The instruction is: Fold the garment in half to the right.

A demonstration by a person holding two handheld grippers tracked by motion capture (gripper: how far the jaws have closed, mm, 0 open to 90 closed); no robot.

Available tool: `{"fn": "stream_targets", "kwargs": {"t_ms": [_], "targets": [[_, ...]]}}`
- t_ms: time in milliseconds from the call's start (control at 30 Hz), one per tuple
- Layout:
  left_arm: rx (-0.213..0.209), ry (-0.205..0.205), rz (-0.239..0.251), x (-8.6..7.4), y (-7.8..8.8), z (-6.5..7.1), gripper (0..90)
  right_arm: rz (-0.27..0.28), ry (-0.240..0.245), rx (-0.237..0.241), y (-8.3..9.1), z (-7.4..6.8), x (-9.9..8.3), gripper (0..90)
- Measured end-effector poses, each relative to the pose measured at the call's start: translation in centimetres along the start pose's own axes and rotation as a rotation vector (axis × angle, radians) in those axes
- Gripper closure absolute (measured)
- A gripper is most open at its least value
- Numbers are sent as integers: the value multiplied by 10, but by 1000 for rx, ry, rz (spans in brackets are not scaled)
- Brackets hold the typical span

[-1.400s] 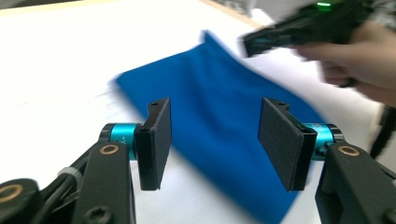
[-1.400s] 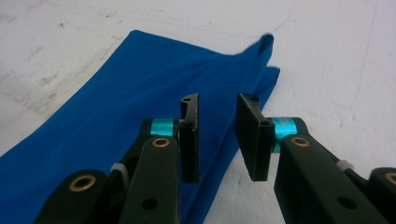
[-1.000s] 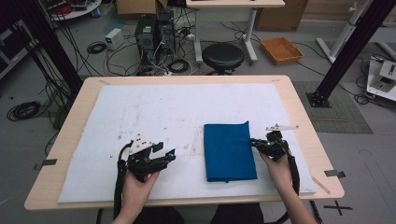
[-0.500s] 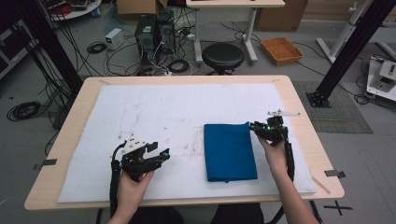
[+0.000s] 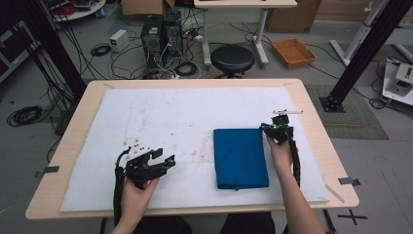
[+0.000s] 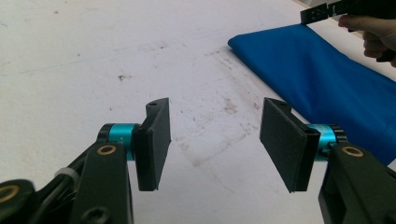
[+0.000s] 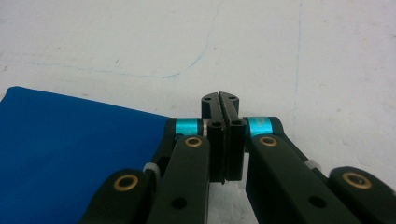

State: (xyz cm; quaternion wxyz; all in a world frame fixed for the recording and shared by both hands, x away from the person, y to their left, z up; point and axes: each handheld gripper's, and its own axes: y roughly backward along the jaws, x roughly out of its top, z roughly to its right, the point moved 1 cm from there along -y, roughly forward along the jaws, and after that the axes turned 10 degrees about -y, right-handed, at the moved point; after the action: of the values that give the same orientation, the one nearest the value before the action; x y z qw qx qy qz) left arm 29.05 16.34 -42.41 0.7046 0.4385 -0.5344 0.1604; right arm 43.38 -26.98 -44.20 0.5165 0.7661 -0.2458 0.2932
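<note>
Blue cloth (image 5: 241, 157), one item, folded to a flat rectangle, lay on the white mat (image 5: 160, 122) right of the table's middle, its long sides running away from the person. Left gripper (image 5: 158, 163) rested well apart from it on the near left of the mat, jaws standing wide with nothing between them; its own view showed bare, lightly stained mat ahead and the cloth's left edge (image 6: 327, 88) off to the right. Handling, as judged: light, soft and limp, layered, not fragile; likely to sag and unfold if lifted by a single point, so a pinch at a corner or along a folded edge suits best, taking all layers at once. Right gripper (image 5: 278, 130) sat just beside the cloth's far right corner, jaws having just closed pad to pad, empty, with the cloth's edge (image 7: 93, 116) left of them in its own view. Open room: broad bare mat left of and beyond the cloth; only a narrow strip between the cloth and the mat's right edge, with the table edge (image 5: 336, 161) close outside it.
</note>
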Motion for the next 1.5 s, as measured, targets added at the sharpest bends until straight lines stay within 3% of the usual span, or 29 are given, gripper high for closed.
{"fn": "stream_targets", "kwargs": {"t_ms": [33, 67, 267, 433, 533, 600, 667, 900, 1233, 1500], "targets": [[1, 3, 3, 0, 0, 0, 431, 4, -1, -5, 0, 0, 0, 758], [3, 2, 4, 0, 1, -1, 430, 12, 2, -10, 1, 0, 0, 724], [-9, -1, 34, 5, 8, -13, 391, 75, 28, 25, 27, 3, -2, 584], [-20, -33, 76, 14, 15, -29, 378, 135, 68, 85, 66, 8, -12, 455], [9, -91, 77, 22, 15, -38, 377, 156, 89, 124, 85, 11, -20, 395], [61, -125, 62, 25, 14, -44, 377, 160, 82, 107, 94, 17, -27, 282], [89, -136, 69, 24, 15, -48, 377, 164, 61, 100, 98, 24, -30, 229], [118, -146, 66, 16, 22, -58, 332, 161, 53, 134, 107, 42, -35, 220], [137, -126, 74, 8, 33, -68, 325, 132, 122, 150, 100, 34, -37, 242], [101, -122, 54, 4, 31, -68, 322, 121, 117, 150, 96, 34, -36, 242]]}}
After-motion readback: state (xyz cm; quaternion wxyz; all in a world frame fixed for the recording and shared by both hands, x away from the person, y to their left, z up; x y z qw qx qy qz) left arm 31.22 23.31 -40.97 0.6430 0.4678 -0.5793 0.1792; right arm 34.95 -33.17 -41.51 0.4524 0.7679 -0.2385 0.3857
